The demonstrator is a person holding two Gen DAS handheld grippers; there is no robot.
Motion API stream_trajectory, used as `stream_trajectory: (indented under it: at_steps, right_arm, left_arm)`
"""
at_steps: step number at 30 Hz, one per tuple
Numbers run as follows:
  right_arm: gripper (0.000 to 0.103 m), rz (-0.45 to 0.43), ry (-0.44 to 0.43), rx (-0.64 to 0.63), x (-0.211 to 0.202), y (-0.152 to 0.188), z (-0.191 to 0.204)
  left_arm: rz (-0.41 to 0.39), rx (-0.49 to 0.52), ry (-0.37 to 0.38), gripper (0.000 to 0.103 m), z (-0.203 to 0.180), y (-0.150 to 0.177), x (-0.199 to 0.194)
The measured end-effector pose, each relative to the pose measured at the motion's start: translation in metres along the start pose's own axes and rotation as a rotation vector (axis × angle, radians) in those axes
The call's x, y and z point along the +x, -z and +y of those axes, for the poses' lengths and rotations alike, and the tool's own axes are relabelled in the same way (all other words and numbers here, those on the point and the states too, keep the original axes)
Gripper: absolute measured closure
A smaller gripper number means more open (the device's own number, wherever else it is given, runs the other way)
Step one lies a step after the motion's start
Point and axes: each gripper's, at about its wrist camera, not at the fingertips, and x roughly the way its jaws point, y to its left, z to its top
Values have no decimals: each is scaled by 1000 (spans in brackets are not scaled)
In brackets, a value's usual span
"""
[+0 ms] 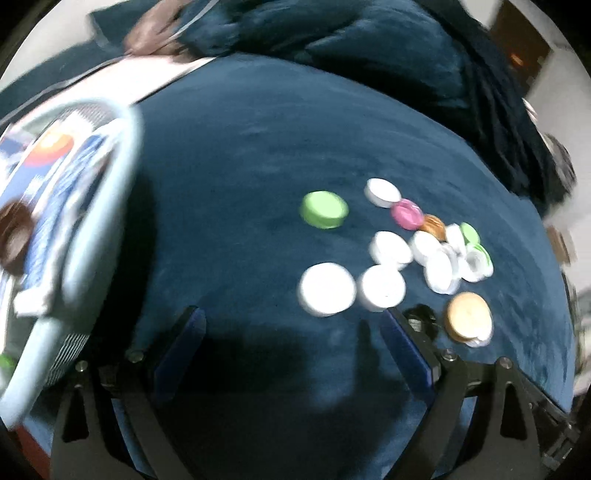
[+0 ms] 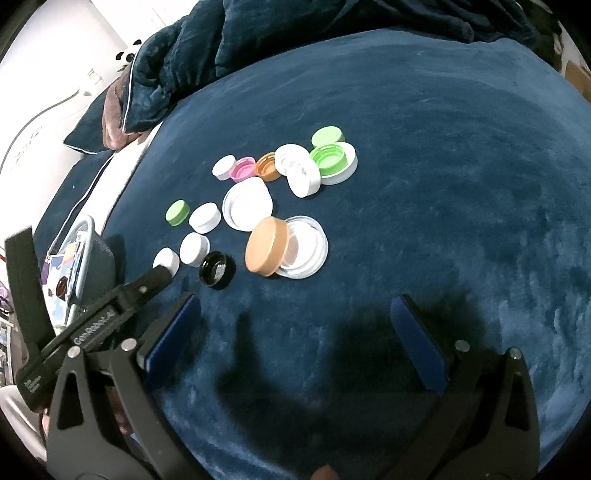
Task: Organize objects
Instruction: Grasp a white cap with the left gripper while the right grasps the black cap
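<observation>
Several bottle caps and jar lids lie on a dark blue velvet cover (image 2: 424,155): white caps (image 2: 205,217), a green cap (image 2: 177,212), a pink cap (image 2: 243,169), a tan lid (image 2: 266,245), a black cap (image 2: 217,268). In the left wrist view I see the green cap (image 1: 324,209), white caps (image 1: 327,288) and the tan lid (image 1: 468,316). My left gripper (image 1: 291,319) is open and empty, just short of the white caps. It also shows in the right wrist view (image 2: 159,275). My right gripper (image 2: 295,306) is open and empty, near the black cap.
A pale blue basket (image 1: 107,192) with packets inside stands at the left; it also shows in the right wrist view (image 2: 83,236). A crumpled blue blanket (image 2: 229,29) lies along the back. A white cable (image 2: 85,195) runs along the left edge.
</observation>
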Motion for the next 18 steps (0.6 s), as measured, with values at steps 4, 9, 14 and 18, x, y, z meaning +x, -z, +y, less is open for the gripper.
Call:
stream_trajectory:
  at_steps: [4, 9, 14, 18]
  right_arm:
    - [0, 1, -1, 3, -1, 1, -2]
    - [0, 13, 1, -24, 2, 1, 4]
    - [0, 40, -67, -56, 5, 4, 20]
    - [0, 63, -93, -80, 12, 9, 36]
  left_arm:
    - [3, 99, 24, 20, -15, -6, 15]
    - [5, 126, 106, 59, -18, -10, 13]
    - [14, 149, 83, 64, -15, -4, 7]
    - [22, 114, 97, 64, -4, -3, 5]
